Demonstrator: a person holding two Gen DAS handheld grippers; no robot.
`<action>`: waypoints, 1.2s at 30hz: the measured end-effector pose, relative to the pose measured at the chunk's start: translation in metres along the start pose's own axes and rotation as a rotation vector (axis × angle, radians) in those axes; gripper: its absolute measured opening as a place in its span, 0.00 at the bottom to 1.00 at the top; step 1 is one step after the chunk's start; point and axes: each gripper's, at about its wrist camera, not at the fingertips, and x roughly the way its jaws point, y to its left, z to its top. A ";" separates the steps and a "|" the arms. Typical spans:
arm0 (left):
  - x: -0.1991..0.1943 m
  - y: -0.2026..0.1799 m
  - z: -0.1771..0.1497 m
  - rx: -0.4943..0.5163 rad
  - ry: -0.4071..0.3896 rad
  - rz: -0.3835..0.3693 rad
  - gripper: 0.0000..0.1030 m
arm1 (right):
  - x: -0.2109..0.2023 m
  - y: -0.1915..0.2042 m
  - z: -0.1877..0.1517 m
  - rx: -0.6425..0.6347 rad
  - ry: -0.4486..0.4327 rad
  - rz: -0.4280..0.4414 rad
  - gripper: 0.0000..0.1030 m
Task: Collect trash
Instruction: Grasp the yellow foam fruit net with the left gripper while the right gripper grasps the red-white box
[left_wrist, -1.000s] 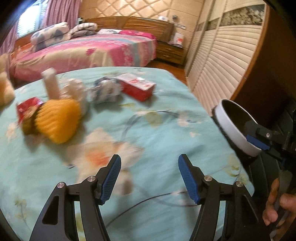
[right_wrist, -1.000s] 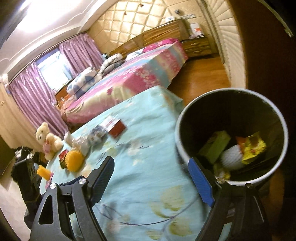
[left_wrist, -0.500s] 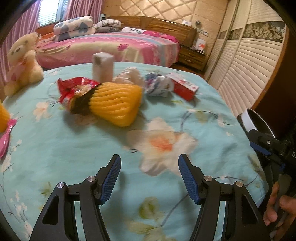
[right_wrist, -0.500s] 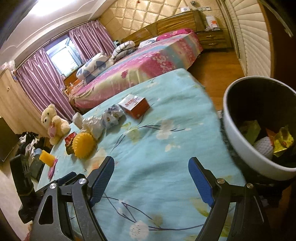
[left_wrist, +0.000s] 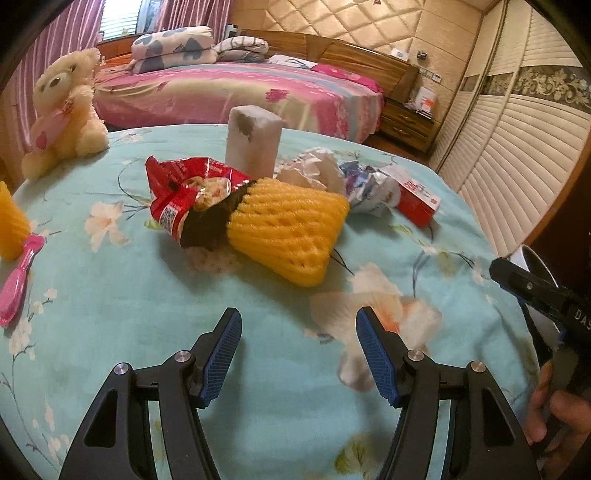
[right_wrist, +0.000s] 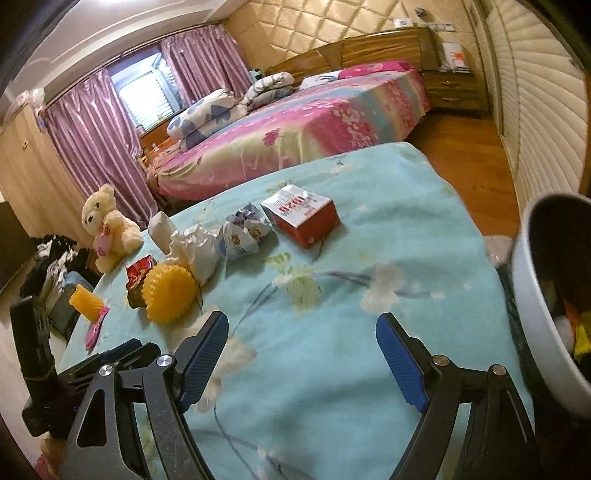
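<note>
While both grippers hang over the near part of a turquoise flowered bedspread (left_wrist: 110, 295), neither holds anything. Nearest, the left gripper (left_wrist: 298, 354) tilts down toward the cloth with its blue-padded jaws apart and only fabric between them. To its right, the right gripper (right_wrist: 302, 363) angles down the same way, its jaws spread wider and also empty; a person's fingers wrap its handle at the right edge of the left view.

Just beyond the left gripper lies a yellow foam fruit net (left_wrist: 286, 230), likely very light, soft and springy, so a pinch across its near open edge should hold. Touching its left end is a torn red snack wrapper (left_wrist: 177, 192), thin, crinkly and probably slippery; its bunched middle looks best to grip. Farther back sit crumpled white paper (left_wrist: 317, 170), a crushed blue and white packet (left_wrist: 369, 188), and a white block (left_wrist: 253, 140) standing upright. Farthest right is a red and white carton (right_wrist: 301, 216), stiff and light, best taken across its narrow sides.

At the near right edge stands a white-rimmed bin (right_wrist: 535, 314) already holding rubbish.
</note>
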 end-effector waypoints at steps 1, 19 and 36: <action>0.004 0.000 0.003 0.000 0.001 0.007 0.62 | 0.004 0.001 0.003 -0.015 0.001 -0.002 0.81; 0.044 0.005 0.033 -0.028 0.019 0.037 0.61 | 0.089 0.000 0.064 -0.151 0.093 -0.034 0.81; 0.031 0.000 0.021 0.009 -0.020 -0.030 0.15 | 0.076 -0.007 0.056 -0.147 0.064 -0.095 0.56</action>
